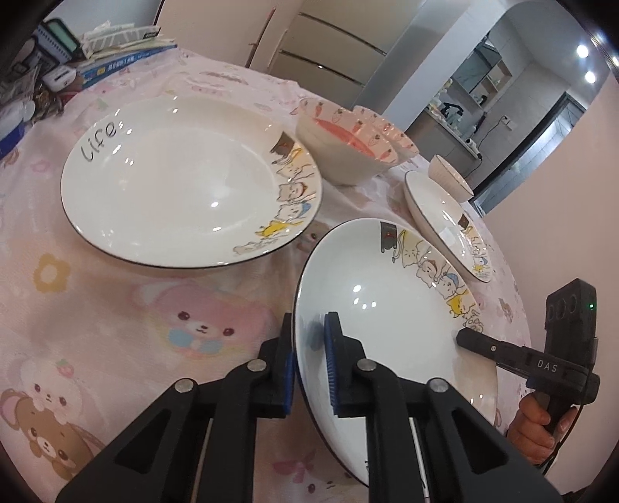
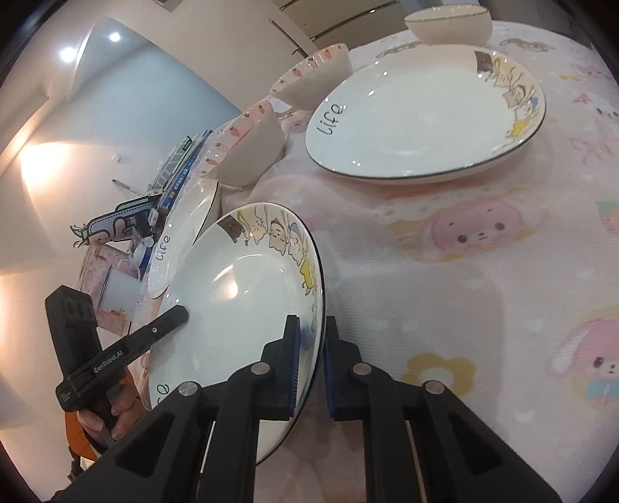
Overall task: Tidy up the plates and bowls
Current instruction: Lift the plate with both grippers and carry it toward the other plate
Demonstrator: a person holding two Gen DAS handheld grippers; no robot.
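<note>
A white plate with cartoon cats (image 1: 387,294) (image 2: 240,294) is held tilted above the table by both grippers. My left gripper (image 1: 309,348) is shut on its left rim. My right gripper (image 2: 311,348) is shut on its opposite rim, and it shows in the left wrist view (image 1: 464,336). My left gripper also shows in the right wrist view (image 2: 180,314). A second "life" plate (image 1: 185,182) (image 2: 182,240) lies on the table to the left. A third (image 1: 445,224) (image 2: 421,112) lies to the right. Carrot-print bowls (image 1: 348,151) (image 2: 247,143) stand behind.
A plain white bowl (image 1: 450,176) (image 2: 448,23) stands at the far right of the table. Books and clutter (image 1: 96,50) sit at the far left edge. The pink cartoon tablecloth (image 1: 154,329) (image 2: 483,271) covers the round table.
</note>
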